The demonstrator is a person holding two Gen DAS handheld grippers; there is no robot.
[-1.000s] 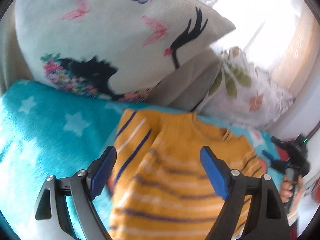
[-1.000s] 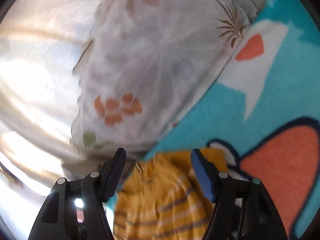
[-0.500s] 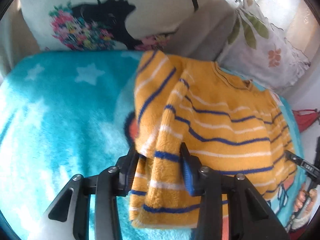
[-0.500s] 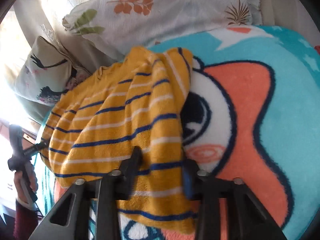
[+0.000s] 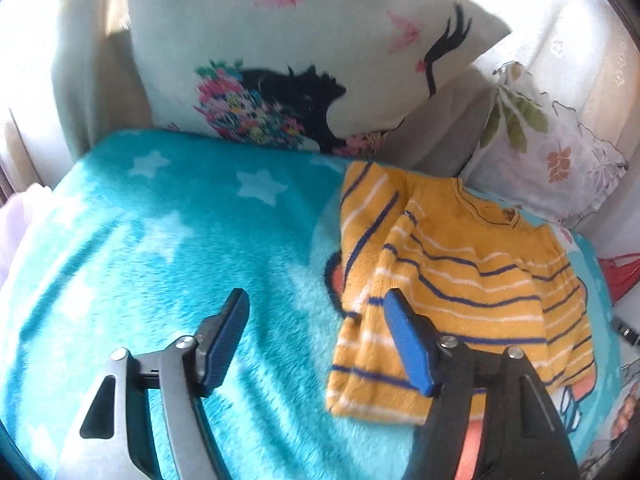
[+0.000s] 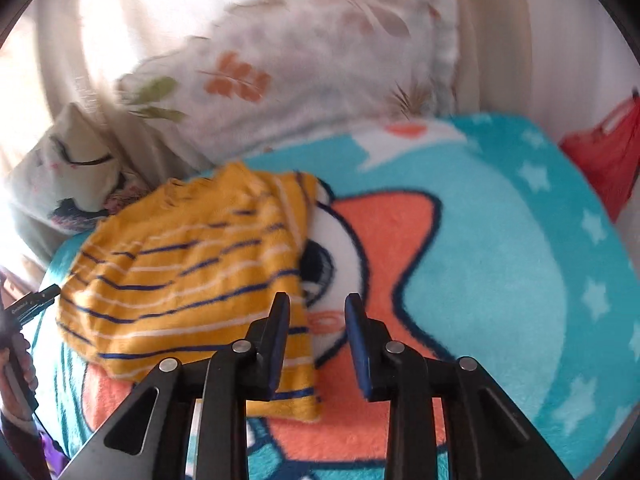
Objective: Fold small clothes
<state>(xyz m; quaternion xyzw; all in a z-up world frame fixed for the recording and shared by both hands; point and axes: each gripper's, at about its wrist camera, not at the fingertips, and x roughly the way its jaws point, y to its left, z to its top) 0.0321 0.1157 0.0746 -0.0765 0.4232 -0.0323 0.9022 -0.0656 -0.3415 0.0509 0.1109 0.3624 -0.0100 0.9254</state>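
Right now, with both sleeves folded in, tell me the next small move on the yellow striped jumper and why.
Probably bring both claws to the hem nearest you and fold it up toward the neckline. The yellow knitted jumper with navy and white stripes lies narrowed on the teal fleece blanket, still full length. The left claw and right claw are opening with nothing between their pads.

left wrist: close, looks down over the blue blanket [image 5: 168, 248] toward the pillows | right wrist: close, looks down too | both see: yellow striped sweater [image 5: 460, 280] [image 6: 192, 264]
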